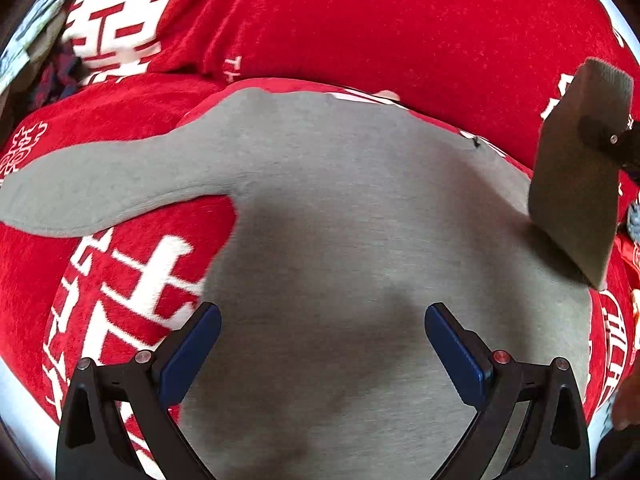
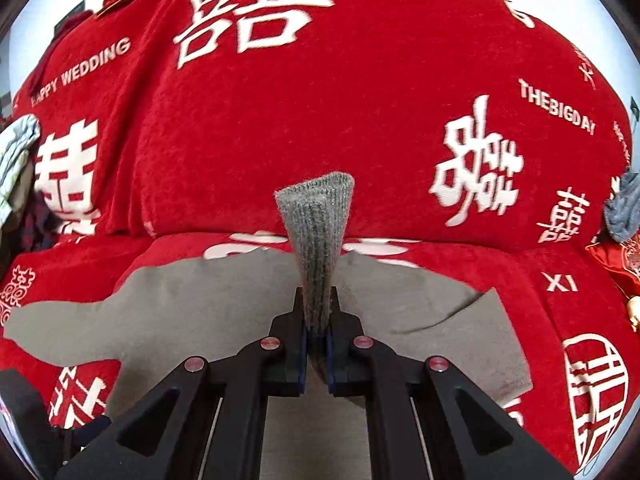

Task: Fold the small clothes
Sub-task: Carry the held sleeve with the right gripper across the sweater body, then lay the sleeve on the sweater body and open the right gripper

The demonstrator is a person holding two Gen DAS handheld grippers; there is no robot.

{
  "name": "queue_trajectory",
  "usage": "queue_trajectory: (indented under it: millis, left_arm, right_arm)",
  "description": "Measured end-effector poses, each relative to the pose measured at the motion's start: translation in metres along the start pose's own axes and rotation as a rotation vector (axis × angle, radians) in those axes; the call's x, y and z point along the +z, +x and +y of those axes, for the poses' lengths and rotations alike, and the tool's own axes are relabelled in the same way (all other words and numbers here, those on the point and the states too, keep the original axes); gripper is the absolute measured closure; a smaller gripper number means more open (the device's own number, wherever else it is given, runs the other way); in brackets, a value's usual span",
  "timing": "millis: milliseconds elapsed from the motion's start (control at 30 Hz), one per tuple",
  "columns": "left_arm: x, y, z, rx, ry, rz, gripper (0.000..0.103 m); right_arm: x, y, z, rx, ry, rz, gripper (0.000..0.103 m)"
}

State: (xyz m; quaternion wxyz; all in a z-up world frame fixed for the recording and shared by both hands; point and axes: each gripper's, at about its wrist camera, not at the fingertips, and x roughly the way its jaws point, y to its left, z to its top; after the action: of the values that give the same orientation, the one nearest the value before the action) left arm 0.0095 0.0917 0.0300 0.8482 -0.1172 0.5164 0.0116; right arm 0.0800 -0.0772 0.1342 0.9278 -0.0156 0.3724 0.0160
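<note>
On red blanket (image 2: pixel 360 92), grey top (image 1: pixel 340 208) lower edge cut off, right gripper (image 2: pixel 316 344) clamping its cuff (image 2: pixel 318 216), left gripper (image 1: pixel 322 344) spread.

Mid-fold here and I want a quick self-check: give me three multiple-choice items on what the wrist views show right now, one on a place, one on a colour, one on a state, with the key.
1. Where does the grey garment lie?
A. On the red blanket with white characters
B. In a basket
C. On a bare wooden floor

2. What colour are the pads on the left gripper?
A. Yellow
B. Blue
C. White

3. How does the right gripper stand?
A. Wide open, empty
B. Shut on nothing
C. Shut on a ribbed cuff of the garment

Key:
1 A, the red blanket shows all round the grey cloth.
2 B, both pads are dark blue in the left wrist view.
3 C, the ribbed cuff rises from between the closed jaws, while the left gripper's jaws stand apart above the cloth.
</note>
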Motion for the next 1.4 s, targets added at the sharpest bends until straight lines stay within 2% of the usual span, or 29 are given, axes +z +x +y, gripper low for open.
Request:
queue_trajectory:
  millis: [533,1100,1233,1333,1400]
  left_arm:
    - [-0.010,0.002,0.027,0.016,-0.050,0.014,0.001]
    - [-0.022,-0.012,0.045,0.038,-0.073,0.005,0.001]
    - [-0.025,-0.011,0.046,0.048,-0.067,0.010,0.001]
    - [-0.024,-0.010,0.048,0.052,-0.077,0.017,0.001]
    - [-0.023,-0.011,0.047,0.050,-0.079,0.016,0.001]
  right_arm:
    - [-0.022,0.009,0.064,0.101,-0.103,0.050,0.096]
    - [-0.064,0.021,0.085,0.210,-0.138,0.188,0.096]
    - [-0.073,0.024,0.087,0.206,-0.148,0.203,0.096]
    - [-0.070,0.032,0.082,0.240,-0.106,0.233,0.092]
    - [-0.066,0.036,0.078,0.289,-0.073,0.246,0.084]
